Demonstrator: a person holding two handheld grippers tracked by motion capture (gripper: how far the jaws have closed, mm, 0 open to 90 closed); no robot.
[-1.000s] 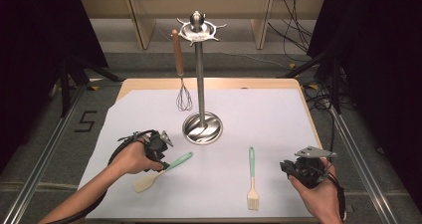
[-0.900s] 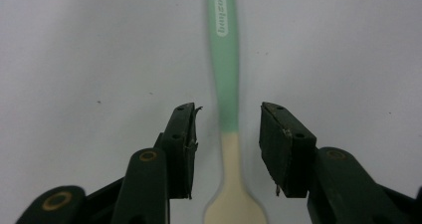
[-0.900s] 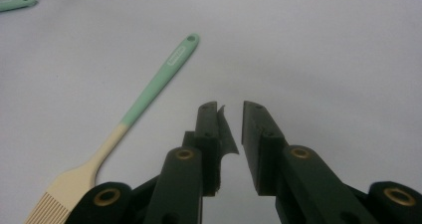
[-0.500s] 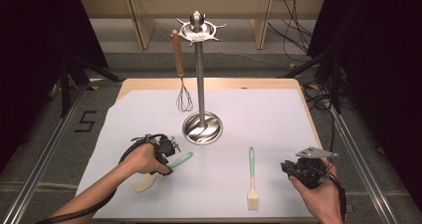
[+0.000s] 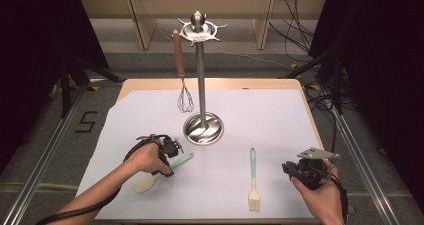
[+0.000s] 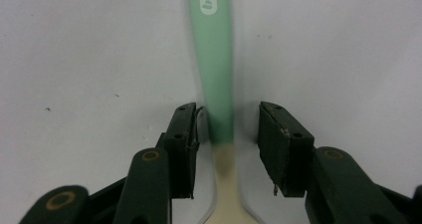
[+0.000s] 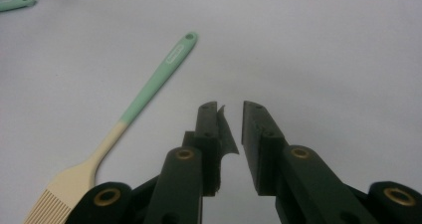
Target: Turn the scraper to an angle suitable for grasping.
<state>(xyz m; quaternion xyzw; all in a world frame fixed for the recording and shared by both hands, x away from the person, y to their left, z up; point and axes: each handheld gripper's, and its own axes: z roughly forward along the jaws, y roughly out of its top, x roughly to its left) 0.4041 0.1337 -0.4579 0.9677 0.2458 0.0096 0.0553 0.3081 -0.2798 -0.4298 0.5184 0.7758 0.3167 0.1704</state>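
Observation:
A spatula (image 5: 183, 160) with a mint-green handle and a cream head lies at the front left of the white sheet. My left gripper (image 5: 171, 155) is lowered over it. In the left gripper view the spatula (image 6: 216, 59) runs between the jaws where green meets cream. The left gripper (image 6: 226, 109) is open, one pad close against the handle and the other apart from it. A matching pastry brush (image 5: 253, 180) lies front centre-right. My right gripper (image 5: 289, 168) hovers to its right. In the right gripper view, the right gripper (image 7: 230, 107) has its jaws almost together with nothing between them, and the brush (image 7: 149, 89) lies to their left.
A steel utensil stand (image 5: 201, 85) rises from a round base (image 5: 202, 129) at mid-table. A wooden-handled whisk (image 5: 183, 90) hangs from one of its hooks. The wooden table edge (image 5: 215, 83) shows beyond the sheet, with cables and metal rails on the floor around it.
My left gripper has moved right and down onto the spatula, so its jaws now straddle the handle. The spatula, the brush and the right gripper have stayed put.

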